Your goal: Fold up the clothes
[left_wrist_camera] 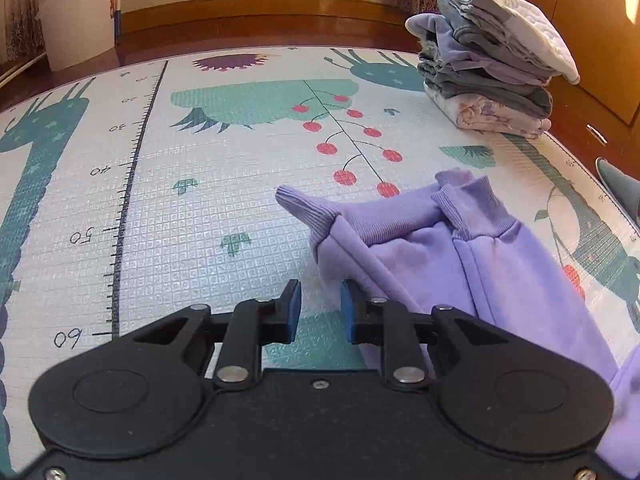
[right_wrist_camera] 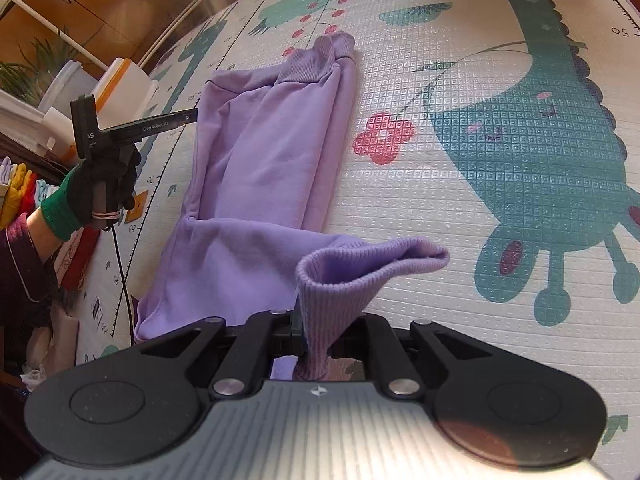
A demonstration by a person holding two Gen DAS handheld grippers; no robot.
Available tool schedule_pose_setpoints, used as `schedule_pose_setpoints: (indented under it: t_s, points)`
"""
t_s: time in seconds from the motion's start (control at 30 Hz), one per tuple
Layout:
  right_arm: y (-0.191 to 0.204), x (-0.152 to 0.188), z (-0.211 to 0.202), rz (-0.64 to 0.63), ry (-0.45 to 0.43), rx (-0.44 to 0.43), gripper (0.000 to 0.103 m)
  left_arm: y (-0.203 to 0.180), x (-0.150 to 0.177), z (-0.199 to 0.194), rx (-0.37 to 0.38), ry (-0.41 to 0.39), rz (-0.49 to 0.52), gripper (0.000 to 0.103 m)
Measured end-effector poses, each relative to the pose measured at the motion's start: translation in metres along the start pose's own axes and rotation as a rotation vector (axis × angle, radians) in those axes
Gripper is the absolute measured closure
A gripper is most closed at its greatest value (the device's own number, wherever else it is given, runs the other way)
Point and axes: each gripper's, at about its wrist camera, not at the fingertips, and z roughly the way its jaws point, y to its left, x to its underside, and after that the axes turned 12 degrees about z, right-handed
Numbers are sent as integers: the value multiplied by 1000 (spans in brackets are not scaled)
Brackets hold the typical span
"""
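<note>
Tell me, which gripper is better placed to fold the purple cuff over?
Right. The right gripper is shut on the ribbed cuff already; the left gripper is open beside the purple garment.

A lilac sweatshirt (right_wrist_camera: 256, 168) with ribbed cuffs lies partly folded on the play mat (right_wrist_camera: 460, 184), its body doubled lengthwise and one cuff (left_wrist_camera: 304, 204) sticking out flat at the far end. Another ribbed cuff (right_wrist_camera: 352, 268) is lifted off the mat. A stack of folded clothes (left_wrist_camera: 492, 56), grey, lilac and floral, sits at the mat's far corner.
</note>
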Motion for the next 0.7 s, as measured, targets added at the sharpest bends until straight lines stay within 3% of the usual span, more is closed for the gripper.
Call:
schedule_pose_setpoints:
  t_s: [0.17, 0.27, 0.4, 0.57, 0.63, 0.7]
  points:
    - [-7, 7, 7, 62, -20, -57, 93, -3, -49, 23, 103, 59, 124, 83]
    - [-11, 10, 8, 74, -28, -74, 93, -3, -57, 25, 80, 100, 242, 83]
    - [-19, 9, 6, 131, -44, -95, 93, 26, -50, 16, 117, 104, 188, 83]
    - [-19, 6, 11, 129, -26, -94, 93, 16, -40, 33, 121, 45, 118, 83]
    - [-18, 6, 15, 117, -22, -83, 93, -7, -43, 61, 124, 83, 144, 83]
    - [-18, 6, 20, 117, -18, -71, 93, -25, -47, 64, 103, 64, 224, 84]
